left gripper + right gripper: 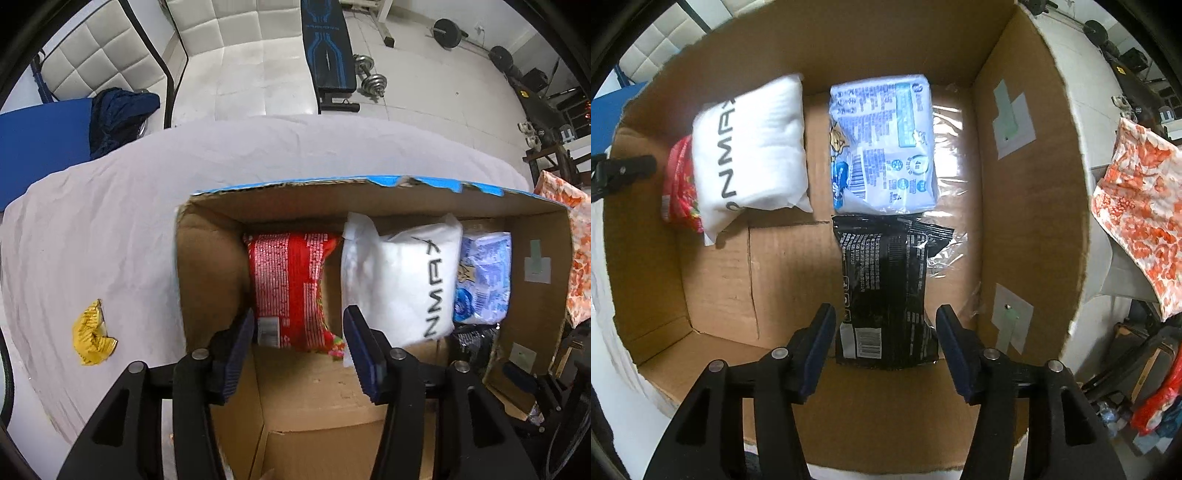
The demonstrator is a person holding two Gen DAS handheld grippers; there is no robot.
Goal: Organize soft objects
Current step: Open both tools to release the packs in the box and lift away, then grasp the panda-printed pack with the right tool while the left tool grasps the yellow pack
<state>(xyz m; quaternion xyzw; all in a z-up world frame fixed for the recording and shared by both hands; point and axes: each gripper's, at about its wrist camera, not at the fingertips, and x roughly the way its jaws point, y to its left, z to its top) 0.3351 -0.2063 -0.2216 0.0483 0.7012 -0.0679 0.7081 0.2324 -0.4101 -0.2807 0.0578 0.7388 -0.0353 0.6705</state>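
Right gripper (886, 332) spread wide, empty, poised above the near end of the black packet (886, 295); blue pads either side, not touching. Ahead of it, the pale blue pack (882, 147), end to end with the black one. To its left, bare cardboard floor, plenty of room. To its right, crinkled clear film (949, 177) against the box wall (1027, 184), a tight margin. Up front left, the white pillow pack (753, 155), lettering "NMAX" readable, leaning on the red packet (679, 181).

Left gripper (299, 350) likewise agape, holding nothing, over the carton (369, 199) near its left wall, red packet (291, 288) just ahead between the pads. Torn blue rim beyond. Off to its left, out on the grey sheet (110, 229), a crumpled yellow wrapper (90, 334). Small print on the packs unreadable.
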